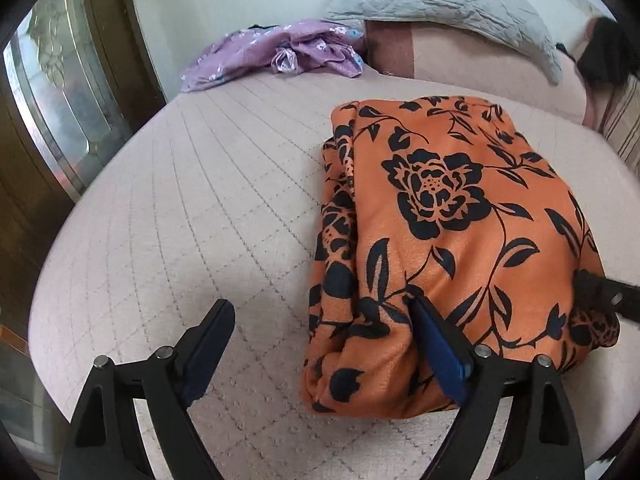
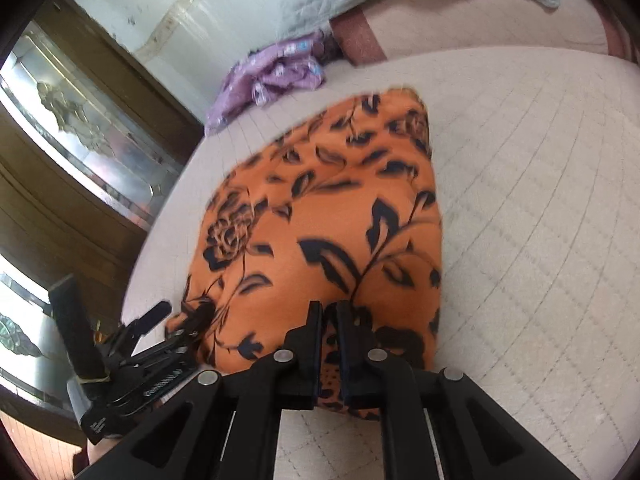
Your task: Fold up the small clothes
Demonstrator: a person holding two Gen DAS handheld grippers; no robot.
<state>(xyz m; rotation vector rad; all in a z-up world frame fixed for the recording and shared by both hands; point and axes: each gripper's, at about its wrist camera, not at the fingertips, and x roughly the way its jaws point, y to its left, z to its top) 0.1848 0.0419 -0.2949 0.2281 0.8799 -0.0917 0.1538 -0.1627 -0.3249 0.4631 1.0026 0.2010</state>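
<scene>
The orange garment (image 1: 452, 240) lies folded into a thick, rounded bundle on the bed (image 1: 192, 208), and everything else is easiest placed from it. Its cloth looks soft and slightly fuzzy, bright orange printed with black roses, leaves and trailing stems; along its left edge several layers show stacked in loose folds.

The left gripper (image 1: 320, 328) stands wide open at the near left corner of the garment. One blue-padded finger rests against the top of the cloth there, the other sits well off to the side over bare bedcover, so nothing is pinched between them. The right gripper (image 2: 329, 320) is at the garment's near edge, its black jaws almost together with a fold of the orange fabric clamped in the narrow gap.

The bedcover under the garment is a pale pinkish quilt stitched in long lines and diamonds, nubbly close up. Beyond the garment's far left corner lies a crumpled lilac cloth (image 1: 280, 54) with small pale flowers. Behind the garment, a grey quilted pillow (image 1: 440, 8) leans on a pink bolster (image 1: 480, 64).

The right wrist view is blurred, so the print smears. The garment's underside is hidden. A dark shape at the right rim of the left view is too cut off to identify.
</scene>
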